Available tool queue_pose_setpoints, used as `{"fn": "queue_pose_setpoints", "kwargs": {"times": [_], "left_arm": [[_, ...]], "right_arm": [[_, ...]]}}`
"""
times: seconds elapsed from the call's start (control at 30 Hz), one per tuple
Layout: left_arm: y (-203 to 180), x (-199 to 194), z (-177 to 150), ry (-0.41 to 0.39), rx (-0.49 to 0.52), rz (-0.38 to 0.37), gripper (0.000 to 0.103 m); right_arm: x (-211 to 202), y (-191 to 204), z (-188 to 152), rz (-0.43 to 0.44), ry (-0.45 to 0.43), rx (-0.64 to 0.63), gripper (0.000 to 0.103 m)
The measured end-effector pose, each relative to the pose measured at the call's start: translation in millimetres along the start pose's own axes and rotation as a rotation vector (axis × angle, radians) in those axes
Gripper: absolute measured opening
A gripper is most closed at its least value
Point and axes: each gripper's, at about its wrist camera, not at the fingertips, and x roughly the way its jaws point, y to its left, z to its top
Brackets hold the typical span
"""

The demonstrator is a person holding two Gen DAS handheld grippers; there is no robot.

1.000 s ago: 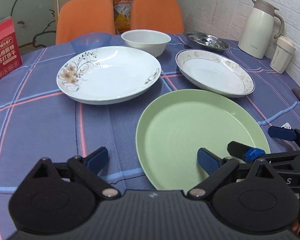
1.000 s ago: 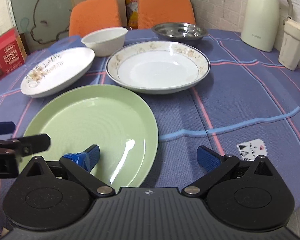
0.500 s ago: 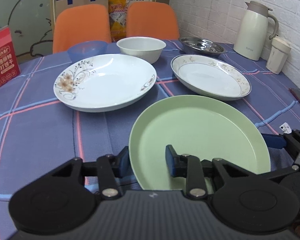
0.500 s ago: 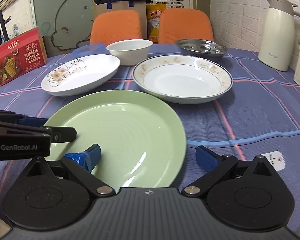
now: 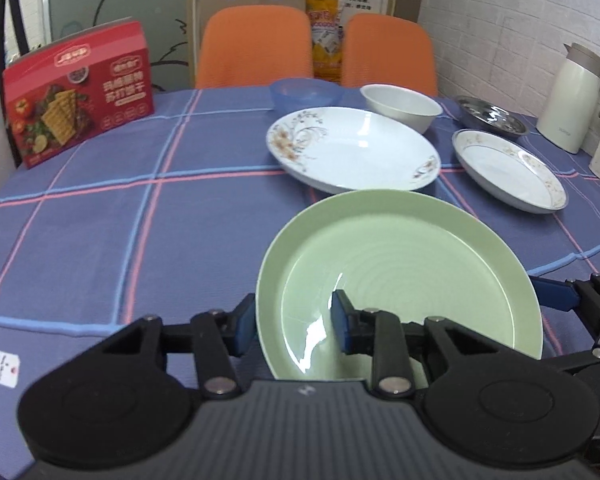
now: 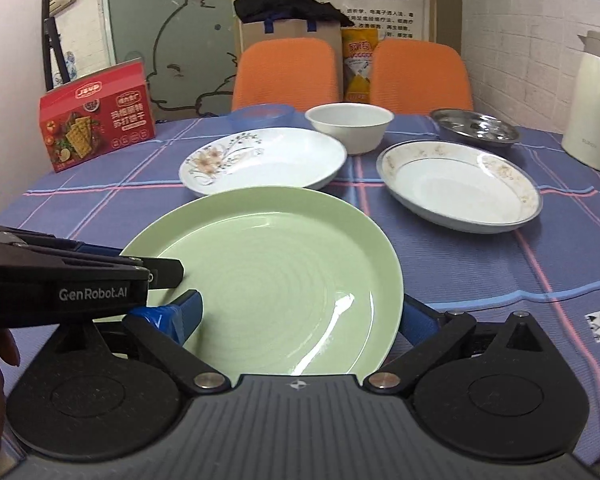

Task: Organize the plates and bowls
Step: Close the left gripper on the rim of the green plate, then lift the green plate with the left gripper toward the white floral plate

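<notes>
My left gripper (image 5: 294,326) has its jaws pinched on the near-left rim of the green plate (image 5: 400,268), one pad outside the rim and one on the inner face. The plate sits tilted, its left edge raised off the blue checked cloth of the counter (image 5: 140,240). My right gripper (image 6: 300,316) straddles the plate's near right edge with its jaws spread wide and opening; the rim lies between them, but I cannot tell whether either pad touches it. Beyond the green plate stand the flowered white plate (image 6: 262,164) and, to its right, the gold-rimmed plate (image 6: 460,186), both flat on the counter and apart from each other. Behind them are a white bowl (image 6: 350,126), a blue bowl (image 5: 306,94) and a steel dish (image 6: 476,126). A red cracker box (image 5: 78,94) stands at the far left, a cream jug (image 5: 576,98) at the far right.
</notes>
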Motion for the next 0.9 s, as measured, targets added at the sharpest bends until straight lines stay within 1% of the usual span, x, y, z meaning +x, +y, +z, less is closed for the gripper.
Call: {"fn": "queue_pose_setpoints", "kwargs": {"times": [0.1,0.23,0.37,0.47,0.53,0.57,0.6,0.63,0.67,0.73,0.8,0.83,0.9], "left_arm": [[22.6,0.0,0.2,0.000,-0.030,0.034,0.030],[37.4,11.5,1.2,0.014,-0.047,0.046,0.030],[34.1,17.6,1.8,-0.002,-0.029,0.038,0.030],[30.7,18.5,1.4,-0.009,-0.023,0.039,0.031],[32.2,18.2,0.3,-0.011,-0.028,0.027,0.035],[33.4,18.2,0.1,-0.008,-0.028,0.014,0.042],[35.5,17.3,0.3,0.001,-0.028,-0.002,0.066],[38.3,15.3,0.6,-0.003,-0.039,-0.011,0.068],[42.2,11.3,1.3,-0.025,-0.056,-0.009,0.067],[49.5,1.6,6.7,-0.075,-0.071,0.025,0.068],[56.9,-1.7,17.3,-0.098,-0.079,0.031,0.071],[60.3,-1.1,24.0,-0.101,-0.085,0.027,0.072],[65.1,3.6,40.1,-0.100,-0.084,0.010,0.074]], "right_arm": [[6.8,24.8,1.8,0.047,0.008,-0.035,0.090],[18.8,48.5,4.9,0.087,0.025,-0.067,0.090],[29.5,54.1,3.5,0.093,0.056,-0.070,0.090],[32.7,53.8,4.1,0.066,0.060,-0.081,0.090],[33.5,52.8,5.0,0.054,0.066,-0.085,0.090],[33.6,52.6,5.2,0.055,0.068,-0.086,0.091],[33.6,52.8,4.7,0.057,0.068,-0.090,0.091],[33.3,52.3,4.3,0.062,0.068,-0.094,0.091],[32.7,50.5,3.9,0.075,0.069,-0.096,0.091],[29.3,42.2,4.9,0.121,0.070,-0.085,0.089],[21.1,23.3,9.7,0.144,0.048,0.002,0.089],[16.2,12.6,13.9,0.138,0.026,0.044,0.089],[12.9,-5.0,24.8,0.102,0.005,0.084,0.089]]}}
